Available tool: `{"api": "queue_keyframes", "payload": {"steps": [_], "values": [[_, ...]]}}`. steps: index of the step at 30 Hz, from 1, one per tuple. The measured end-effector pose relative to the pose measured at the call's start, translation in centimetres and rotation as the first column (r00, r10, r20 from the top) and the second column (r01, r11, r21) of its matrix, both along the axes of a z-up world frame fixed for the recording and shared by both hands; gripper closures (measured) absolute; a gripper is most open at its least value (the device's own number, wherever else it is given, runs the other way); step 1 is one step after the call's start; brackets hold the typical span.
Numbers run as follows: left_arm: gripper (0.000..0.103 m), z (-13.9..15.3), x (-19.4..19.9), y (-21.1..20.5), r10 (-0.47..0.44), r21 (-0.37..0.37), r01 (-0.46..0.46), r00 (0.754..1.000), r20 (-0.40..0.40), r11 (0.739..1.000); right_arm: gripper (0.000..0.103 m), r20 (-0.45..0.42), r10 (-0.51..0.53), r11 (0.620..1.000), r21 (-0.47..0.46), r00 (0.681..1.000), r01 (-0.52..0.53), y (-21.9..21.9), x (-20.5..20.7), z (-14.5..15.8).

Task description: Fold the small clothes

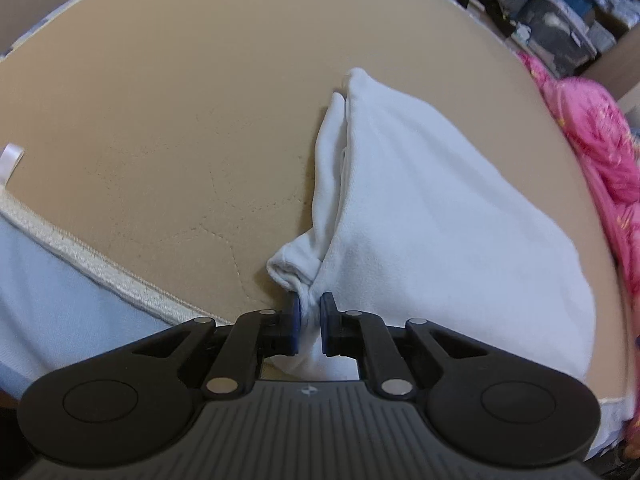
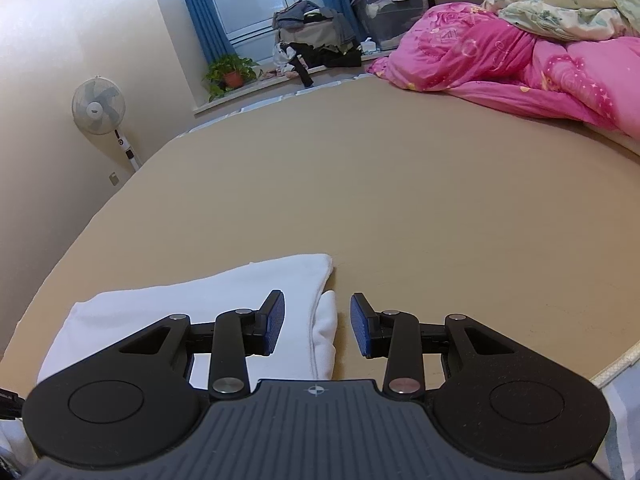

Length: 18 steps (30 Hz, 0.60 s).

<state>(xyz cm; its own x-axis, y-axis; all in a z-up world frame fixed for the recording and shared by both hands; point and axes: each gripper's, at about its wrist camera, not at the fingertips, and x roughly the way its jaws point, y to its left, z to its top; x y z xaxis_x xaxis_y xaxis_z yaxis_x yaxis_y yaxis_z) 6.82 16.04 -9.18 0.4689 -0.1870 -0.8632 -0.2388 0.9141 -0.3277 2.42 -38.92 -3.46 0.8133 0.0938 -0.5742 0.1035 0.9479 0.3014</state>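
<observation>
A white garment (image 1: 420, 216) lies partly folded on the tan mattress (image 1: 180, 100), a sleeve doubled along its left side. My left gripper (image 1: 310, 312) is at its near corner, its blue pads pinched on a bunched bit of the white cloth. In the right wrist view the same white garment (image 2: 224, 292) lies low and left. My right gripper (image 2: 317, 320) hovers over its right-hand edge with the jaws apart. The folded edge passes between the fingers without either pad touching it.
A pink quilt (image 2: 500, 64) and a floral one (image 2: 560, 0) are heaped at the far right of the bed. The mattress's piped edge (image 1: 100, 264) runs near left. Beyond the bed stand a fan (image 2: 98, 108), a potted plant (image 2: 232, 72), piled clothes (image 2: 316, 40) and a storage box (image 2: 388, 12).
</observation>
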Motion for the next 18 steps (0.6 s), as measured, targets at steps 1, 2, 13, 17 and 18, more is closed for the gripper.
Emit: {"api": "queue_keyframes", "payload": {"steps": [1, 2, 13, 17, 18], "values": [[0.09, 0.0, -0.1, 0.2, 0.011, -0.016, -0.011, 1.0, -0.004, 1.0, 0.064, 0.001, 0.0, 1.0, 0.0, 1.0, 0.0, 0.1, -0.1, 0.0], [0.088, -0.1, 0.0, 0.4, 0.025, -0.026, -0.025, 1.0, -0.011, 0.999, 0.064, 0.001, 0.001, 1.0, -0.001, 1.0, -0.001, 0.1, -0.2, 0.0], [0.094, -0.6, 0.3, -0.2, -0.009, 0.016, 0.009, 1.0, -0.013, 1.0, 0.064, -0.01, -0.015, 1.0, 0.003, 1.0, 0.015, 0.7, -0.3, 0.1], [0.095, 1.3, -0.6, -0.7, -0.001, 0.043, 0.0, 1.0, 0.017, 0.999, 0.064, -0.061, -0.066, 0.998, -0.015, 0.996, 0.065, 0.3, -0.1, -0.1], [0.095, 2.2, -0.8, -1.2, -0.014, 0.066, 0.012, 0.999, 0.032, 0.998, 0.064, -0.087, -0.088, 0.996, -0.016, 0.992, 0.087, -0.1, 0.0, -0.4]]}}
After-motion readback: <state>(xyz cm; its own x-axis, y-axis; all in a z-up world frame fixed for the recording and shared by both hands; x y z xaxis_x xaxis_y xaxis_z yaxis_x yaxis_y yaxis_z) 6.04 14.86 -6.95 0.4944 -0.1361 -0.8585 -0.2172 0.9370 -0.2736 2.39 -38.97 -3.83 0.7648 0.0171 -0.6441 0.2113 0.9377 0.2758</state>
